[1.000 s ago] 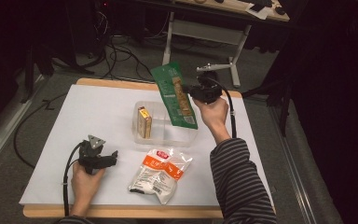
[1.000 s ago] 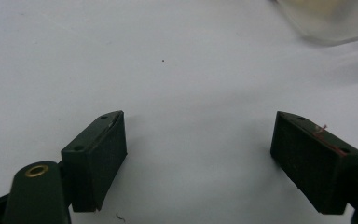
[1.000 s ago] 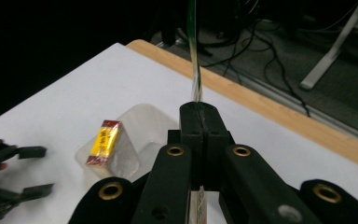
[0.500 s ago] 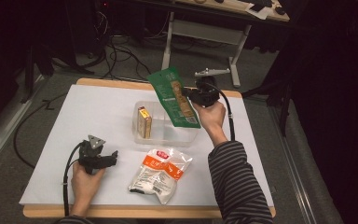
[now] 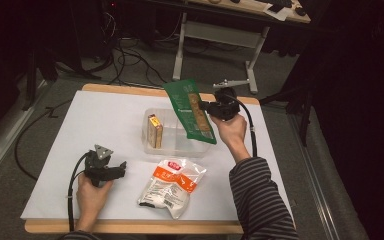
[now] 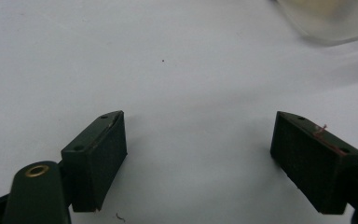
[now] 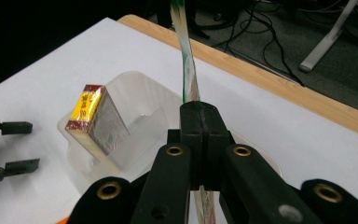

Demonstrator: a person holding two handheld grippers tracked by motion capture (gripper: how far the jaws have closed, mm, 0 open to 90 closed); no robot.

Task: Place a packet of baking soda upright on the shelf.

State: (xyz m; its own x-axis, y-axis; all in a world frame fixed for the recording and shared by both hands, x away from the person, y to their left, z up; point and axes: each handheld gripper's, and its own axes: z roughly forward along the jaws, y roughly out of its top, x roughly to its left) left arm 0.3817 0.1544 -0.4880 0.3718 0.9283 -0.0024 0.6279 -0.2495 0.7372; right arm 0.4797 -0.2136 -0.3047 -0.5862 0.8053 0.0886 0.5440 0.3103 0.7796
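Green foil snack packet hangs pinched in the right gripper over the clear plastic tray mid-table, one small box already inside, orange-and-white pouch waiting near the front edge, left gripper spread and idle.

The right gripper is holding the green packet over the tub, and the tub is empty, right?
Not quite. The right gripper does hold the green packet over the tub, but the tub isn't empty: a small box with a yellow top stands in it, as the right gripper view shows.
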